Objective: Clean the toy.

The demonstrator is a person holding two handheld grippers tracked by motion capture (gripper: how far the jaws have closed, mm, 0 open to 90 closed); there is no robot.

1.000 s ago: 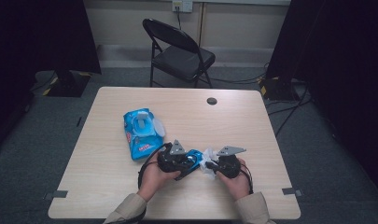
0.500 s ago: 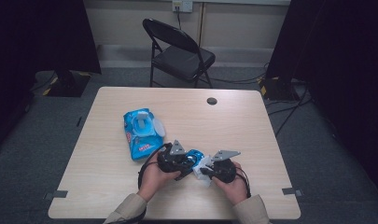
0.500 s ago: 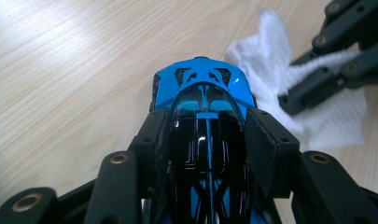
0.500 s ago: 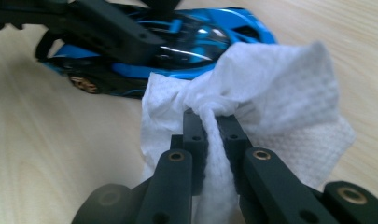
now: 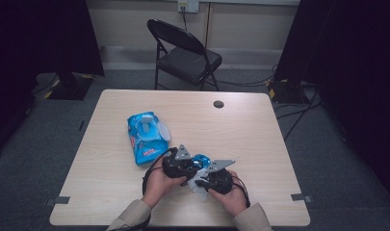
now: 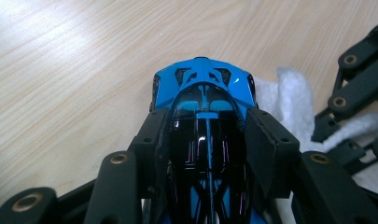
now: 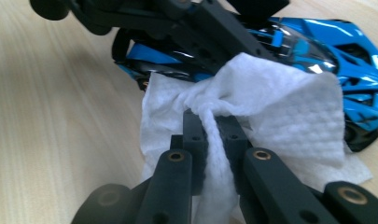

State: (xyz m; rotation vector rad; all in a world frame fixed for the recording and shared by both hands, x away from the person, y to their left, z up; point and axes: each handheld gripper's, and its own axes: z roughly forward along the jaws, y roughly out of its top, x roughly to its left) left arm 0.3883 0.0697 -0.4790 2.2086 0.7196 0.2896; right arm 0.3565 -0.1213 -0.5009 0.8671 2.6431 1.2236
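In the high view, the left claw holds a blue toy car low over the wooden surface, while the right claw presses a white wet wipe against it. Compared with a second ago, the right hand has slid in closer to the left hand, so the wipe now overlaps the car; the wiping stroke looks under way. The blue wipes pack lies well apart, unmoved.

In the left gripper view, the left claw is half-closed on the car's sides, the wipe beside it.

In the right gripper view, the right claw is pinched narrow on a bunched fold of the wipe, draped on the car.
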